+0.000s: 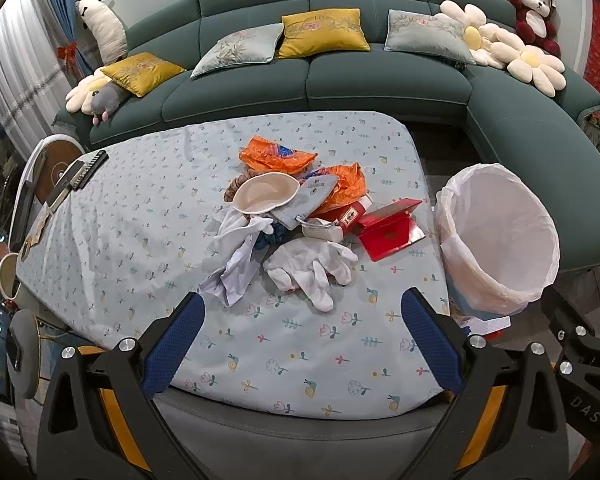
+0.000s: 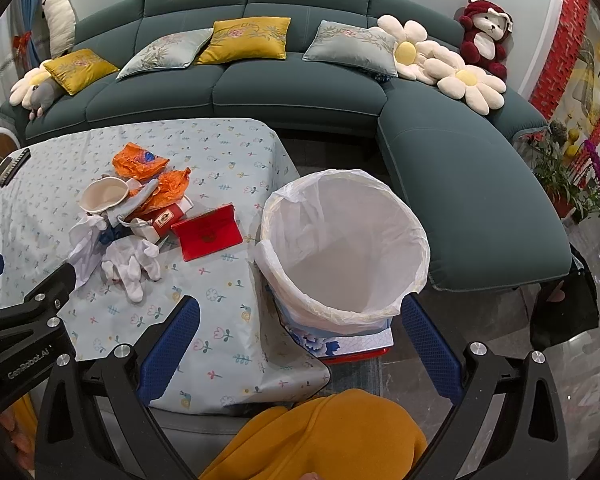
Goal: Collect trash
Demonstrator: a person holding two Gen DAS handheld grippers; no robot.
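Blue pads line both grippers, and both sets of fingers stand wide apart with nothing between them. The left gripper (image 1: 302,344) hangs over the near edge of the table (image 1: 132,216). The right gripper (image 2: 300,350) hangs off the table's right edge, near its near right corner, with the bin (image 2: 342,248) just ahead of it.

The table wears a pale blue cloth with little flowers. The trash sits in one pile near the middle of it, a bit toward the right edge. On the near side of the pile lie white gloves (image 1: 312,268) and some crumpled paper (image 1: 236,268). A cream bowl (image 1: 264,192) rests tipped on top of the pile. A grey pouch (image 1: 310,200) lies right beside the bowl. Orange wrappers (image 1: 278,154) sit at the far side of the pile. A red box (image 1: 390,226) lies open on the pile's right side, close to the right edge.

The bin stands on the floor against the table's right edge. It has a white bag inside and looks empty. It sits on a blue and white box (image 2: 340,344).

A green sofa (image 2: 300,92) with cushions and soft toys runs behind the table. A bit of yellow cloth (image 2: 324,436) shows at the bottom of the right view.
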